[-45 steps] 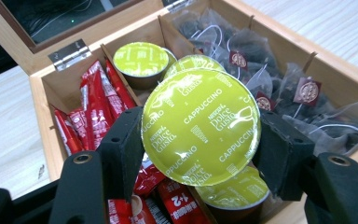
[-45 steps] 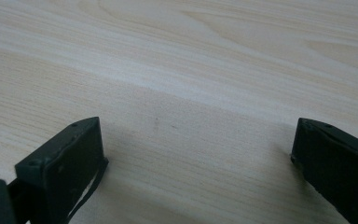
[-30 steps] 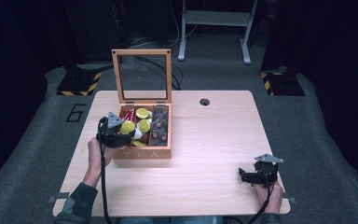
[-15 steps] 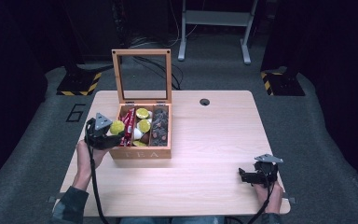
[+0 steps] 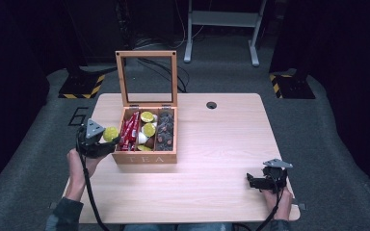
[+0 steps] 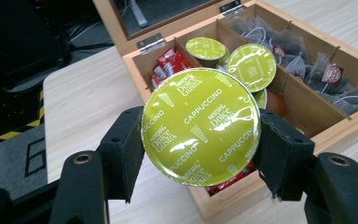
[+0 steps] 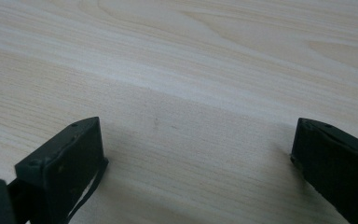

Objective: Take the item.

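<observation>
High view, left tool (image 5: 107,142): held just left of the wooden tea box (image 5: 147,157), pinching a green coffee capsule (image 5: 110,134) outside the box's left wall, above the table (image 5: 212,144).
High view, box: lid upright and open; red sachets (image 5: 129,131) in the left compartment, green capsules in the middle, dark tea bags (image 5: 165,129) on the right.
High view, right tool (image 5: 251,181): low at the table's near right corner, well apart from the box.
Left gripper view, capsule (image 6: 200,125): green foil lid reading "Cappuccino" faces the camera, clamped at its edges between both jaws of the left tool (image 6: 200,144); the open box (image 6: 335,121) lies behind.
Right gripper view, right tool (image 7: 196,154): jaws spread wide, bare table (image 7: 191,70) between them.
</observation>
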A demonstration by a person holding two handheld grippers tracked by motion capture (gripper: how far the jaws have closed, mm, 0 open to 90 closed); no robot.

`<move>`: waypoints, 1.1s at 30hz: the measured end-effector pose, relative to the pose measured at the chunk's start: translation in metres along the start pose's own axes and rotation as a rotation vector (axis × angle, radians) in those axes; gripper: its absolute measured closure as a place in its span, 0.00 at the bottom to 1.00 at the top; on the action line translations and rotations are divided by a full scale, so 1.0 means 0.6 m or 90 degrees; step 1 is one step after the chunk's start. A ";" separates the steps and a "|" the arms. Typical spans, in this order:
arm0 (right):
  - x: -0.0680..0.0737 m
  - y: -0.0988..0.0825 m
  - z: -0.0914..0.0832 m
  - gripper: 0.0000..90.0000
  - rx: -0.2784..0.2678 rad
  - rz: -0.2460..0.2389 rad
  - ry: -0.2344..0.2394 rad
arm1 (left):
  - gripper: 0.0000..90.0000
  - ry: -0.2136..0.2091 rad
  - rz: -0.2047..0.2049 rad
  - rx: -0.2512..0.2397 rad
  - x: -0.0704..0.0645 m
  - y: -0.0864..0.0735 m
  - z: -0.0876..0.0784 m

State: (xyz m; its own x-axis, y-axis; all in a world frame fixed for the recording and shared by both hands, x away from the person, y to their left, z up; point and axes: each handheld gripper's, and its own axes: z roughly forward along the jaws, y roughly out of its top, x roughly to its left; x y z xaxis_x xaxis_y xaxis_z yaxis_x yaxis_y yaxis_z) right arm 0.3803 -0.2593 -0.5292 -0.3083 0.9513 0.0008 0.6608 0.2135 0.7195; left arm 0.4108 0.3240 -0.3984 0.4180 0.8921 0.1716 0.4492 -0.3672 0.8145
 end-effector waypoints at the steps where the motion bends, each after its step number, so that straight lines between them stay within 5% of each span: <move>1: 0.000 0.000 0.000 0.02 0.000 0.000 0.000 | 0.42 0.000 0.000 0.000 0.000 0.000 0.000; 18: 0.000 0.000 0.000 0.02 0.000 0.001 -0.001 | 0.42 0.030 -0.025 0.021 0.034 -0.047 -0.024; 33: 0.000 0.000 0.000 0.02 0.000 0.001 0.000 | 0.42 0.038 -0.094 0.089 0.080 -0.105 0.032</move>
State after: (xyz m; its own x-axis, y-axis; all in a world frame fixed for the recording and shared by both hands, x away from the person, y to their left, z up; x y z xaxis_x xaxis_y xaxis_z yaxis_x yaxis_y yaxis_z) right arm 0.3802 -0.2593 -0.5292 -0.3068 0.9518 0.0020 0.6610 0.2116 0.7199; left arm 0.4180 0.3850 -0.4518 0.2945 0.9512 0.0920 0.6088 -0.2609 0.7492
